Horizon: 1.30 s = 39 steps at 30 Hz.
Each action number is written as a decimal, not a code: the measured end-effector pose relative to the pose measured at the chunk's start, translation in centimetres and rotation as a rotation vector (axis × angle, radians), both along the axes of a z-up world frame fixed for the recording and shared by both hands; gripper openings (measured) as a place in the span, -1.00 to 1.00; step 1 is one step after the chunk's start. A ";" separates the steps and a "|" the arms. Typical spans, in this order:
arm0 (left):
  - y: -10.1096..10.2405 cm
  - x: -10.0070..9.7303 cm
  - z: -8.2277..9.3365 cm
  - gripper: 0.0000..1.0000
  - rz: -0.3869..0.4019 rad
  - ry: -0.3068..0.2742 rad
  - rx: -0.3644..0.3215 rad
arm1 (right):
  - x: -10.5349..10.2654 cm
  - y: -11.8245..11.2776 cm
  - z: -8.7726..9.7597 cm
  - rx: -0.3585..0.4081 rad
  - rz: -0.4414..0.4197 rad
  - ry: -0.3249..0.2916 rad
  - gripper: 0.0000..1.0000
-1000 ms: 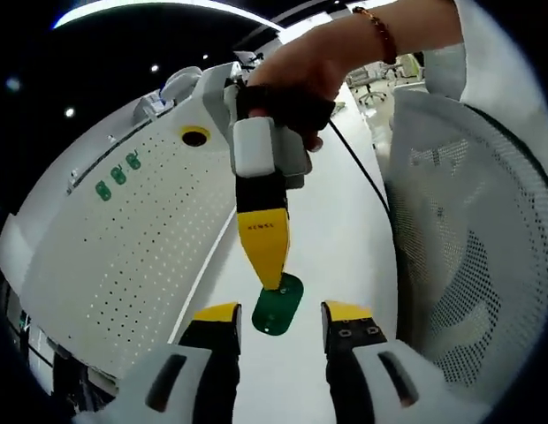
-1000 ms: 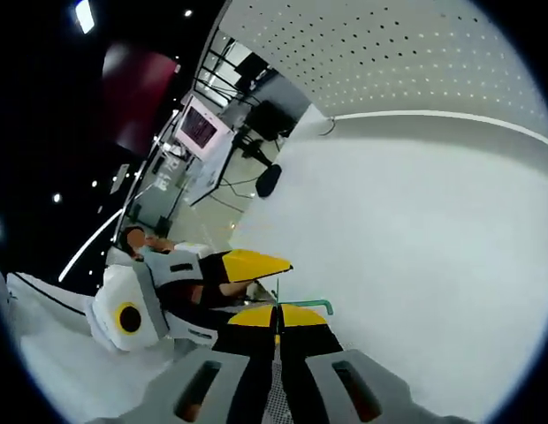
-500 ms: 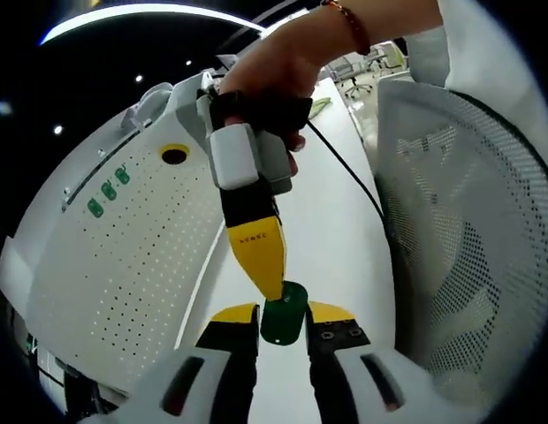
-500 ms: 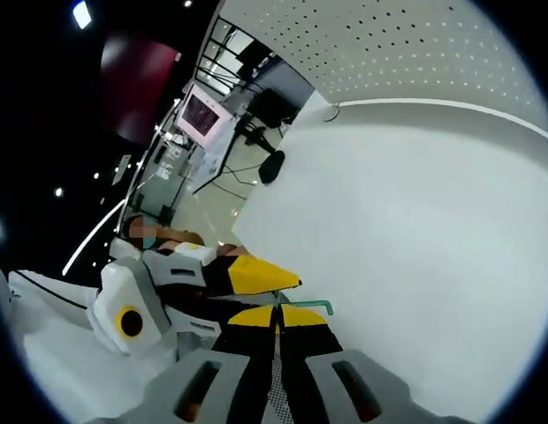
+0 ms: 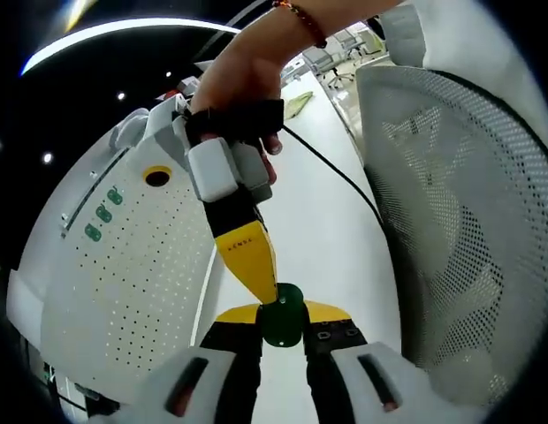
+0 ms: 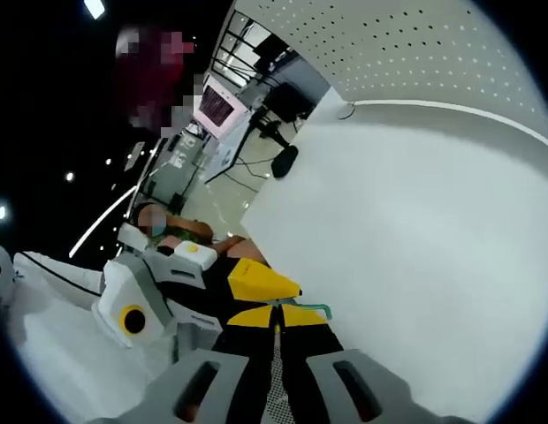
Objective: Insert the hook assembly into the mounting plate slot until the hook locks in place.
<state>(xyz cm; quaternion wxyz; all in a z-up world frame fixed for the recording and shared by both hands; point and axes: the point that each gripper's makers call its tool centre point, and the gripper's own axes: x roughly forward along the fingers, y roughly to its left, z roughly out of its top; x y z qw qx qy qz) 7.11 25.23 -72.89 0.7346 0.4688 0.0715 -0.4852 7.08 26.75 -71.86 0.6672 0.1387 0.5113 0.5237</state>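
1. The green mounting plate [image 5: 283,314] sits low in the centre of the left gripper view, between the yellow-tipped jaws of the left hand-held gripper [image 5: 283,322]. The jaws stand close against its sides and look clamped on it, most likely to steady it for the insertion.

2. The right hand-held gripper [image 5: 261,291] comes down from the upper middle of that view. Its yellow tip meets the top edge of the plate, which suggests it is bringing the hook to the slot.

3. In the right gripper view, the right hand-held gripper's [image 6: 276,316] jaws are pressed together at the bottom centre. A thin green hook assembly [image 6: 316,308] juts out to the right from between them, so they are clamped on it.

4. Whether the hook has entered the slot cannot be told.

5. A person's hand [image 5: 243,84] grips the right tool at the upper centre of the left gripper view.

6. Below everything runs a plain white desk [image 6: 415,247].

7. A white perforated panel [image 5: 124,265] lies at the left, a mesh chair back [image 5: 460,230] at the right.

8. The room beyond is dark with ceiling lights.
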 end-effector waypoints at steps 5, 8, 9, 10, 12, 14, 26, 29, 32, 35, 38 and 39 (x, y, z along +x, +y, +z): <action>0.1 0.1 -0.1 -0.65 0.003 -0.005 0.007 | 0.7 -0.2 0.4 0.019 -0.008 -0.050 -0.86; 0.5 0.4 0.4 -0.65 0.047 0.020 -0.045 | 1.0 -0.6 0.4 0.015 -0.014 -0.084 -0.84; 0.7 0.6 0.6 -0.65 0.063 0.035 -0.070 | 1.0 -0.6 0.6 0.031 -0.018 -0.086 -0.83; 0.7 0.7 0.8 -0.65 0.070 0.037 -0.084 | 1.2 -0.5 0.8 0.046 -0.025 -0.097 -0.82; 0.8 0.8 1.2 -0.65 0.086 0.055 -0.115 | 1.4 -0.5 1.3 0.071 -0.043 -0.105 -0.81; 0.9 1.1 1.7 -0.65 0.101 0.059 -0.135 | 1.6 -0.5 1.6 0.084 -0.050 -0.114 -0.81; 1.5 1.5 2.6 -0.65 0.179 0.156 -0.290 | 3.0 -1.3 2.4 0.084 -0.070 -0.242 -0.82; 1.7 1.7 3.5 -0.65 0.204 0.194 -0.375 | 3.1 -1.5 2.7 0.095 -0.073 -0.266 -0.82; 1.9 1.7 3.7 -0.65 0.215 0.226 -0.407 | 3.3 -1.5 2.7 0.101 -0.080 -0.283 -0.81; 2.0 1.9 3.9 -0.65 0.231 0.241 -0.437 | 3.3 -1.6 2.6 0.102 -0.077 -0.300 -0.81; 2.0 1.9 4.4 -0.65 0.249 0.285 -0.513 | 3.2 -1.5 2.7 0.110 -0.078 -0.303 -0.81; 2.0 1.9 4.5 -0.65 0.250 0.296 -0.530 | 3.3 -1.6 2.7 0.113 -0.083 -0.308 -0.81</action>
